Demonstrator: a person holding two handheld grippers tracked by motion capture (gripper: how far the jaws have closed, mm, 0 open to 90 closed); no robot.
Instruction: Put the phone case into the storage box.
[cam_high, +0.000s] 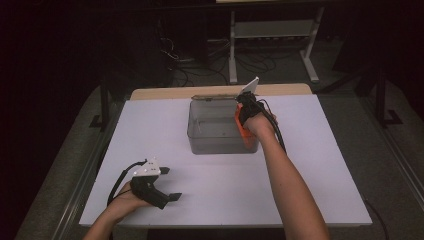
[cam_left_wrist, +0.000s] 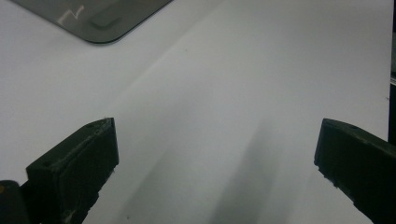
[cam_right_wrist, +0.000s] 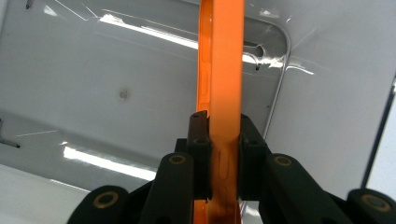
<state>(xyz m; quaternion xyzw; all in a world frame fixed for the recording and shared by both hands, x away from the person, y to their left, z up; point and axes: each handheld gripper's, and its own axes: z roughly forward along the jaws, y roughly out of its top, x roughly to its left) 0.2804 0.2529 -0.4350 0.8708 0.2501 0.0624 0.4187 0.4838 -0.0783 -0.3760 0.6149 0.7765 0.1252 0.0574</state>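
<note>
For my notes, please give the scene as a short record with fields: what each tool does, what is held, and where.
right tool: shut on the orange phone case, gripping its edge
phone case position: over the clear plastic bin, at its right side
left tool: open, holds nothing, low at the near left of the table
surface: white table top
bin contents: nothing seen inside

Orange plate (cam_right_wrist: 219, 93) – flat translucent orange, plain, clamped between black jaws of right gripper (cam_right_wrist: 218, 140). Bin (cam_high: 220, 140) – clear smoky grey, no pattern. Desk (cam_high: 175, 200) top plain white, pale wood strip at far edge. Left gripper (cam_high: 171, 184) black with a light grey top plate.
</note>
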